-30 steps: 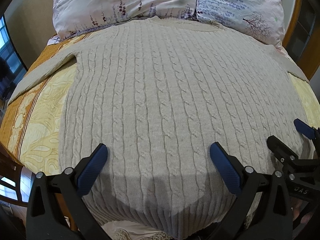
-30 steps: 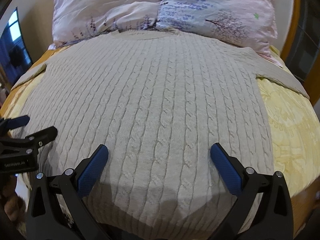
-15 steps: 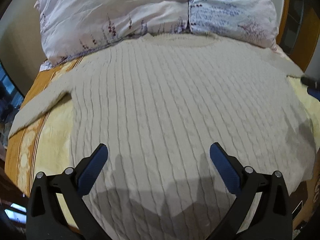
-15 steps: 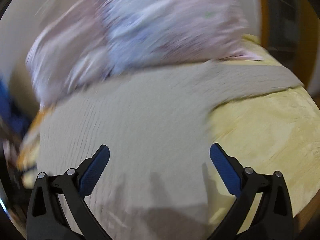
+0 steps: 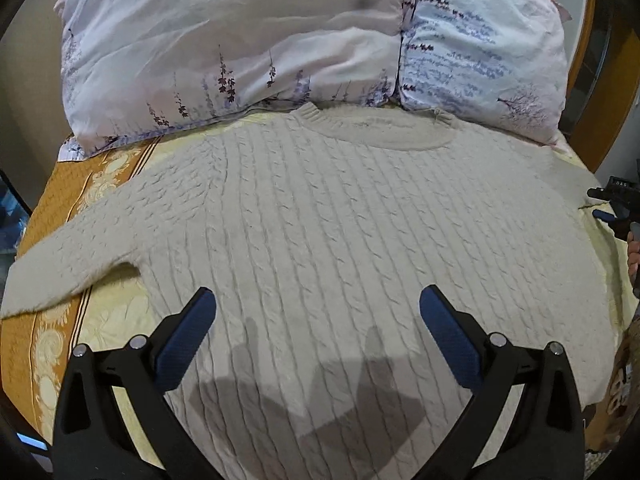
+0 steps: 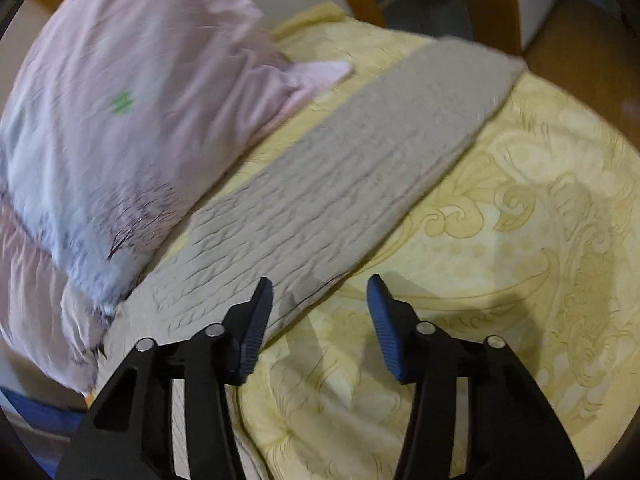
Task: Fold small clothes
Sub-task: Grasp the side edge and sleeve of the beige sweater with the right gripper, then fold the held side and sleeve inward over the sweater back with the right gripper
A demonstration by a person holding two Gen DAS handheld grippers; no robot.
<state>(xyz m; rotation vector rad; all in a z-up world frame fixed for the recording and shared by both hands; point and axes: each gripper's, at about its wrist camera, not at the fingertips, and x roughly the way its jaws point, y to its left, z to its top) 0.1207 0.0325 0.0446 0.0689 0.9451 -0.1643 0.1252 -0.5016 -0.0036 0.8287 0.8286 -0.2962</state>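
Observation:
A beige cable-knit sweater [image 5: 340,232] lies flat, front up, on the bed with its collar toward the pillows. Its left sleeve [image 5: 68,256] stretches out over the orange sheet. My left gripper [image 5: 316,320] hovers open over the sweater's lower body, nothing between its fingers. The right gripper [image 5: 618,208] shows at the far right edge of the left wrist view. In the right wrist view the right gripper [image 6: 320,308] is over the lower edge of the right sleeve [image 6: 340,176]. Its jaws are closing, with the sleeve edge between them and no pad pressing on it.
Two floral pillows [image 5: 248,40] [image 6: 120,112] lie along the head of the bed behind the collar. The yellow patterned sheet [image 6: 520,240] spreads right of the sleeve. A wooden bed frame [image 5: 608,92] and floor [image 6: 580,40] lie beyond the bed's right edge.
Both grippers moved up the sweater toward the collar. The right one swung right and rolled, from the sweater's body out to the right sleeve, and its jaws narrowed.

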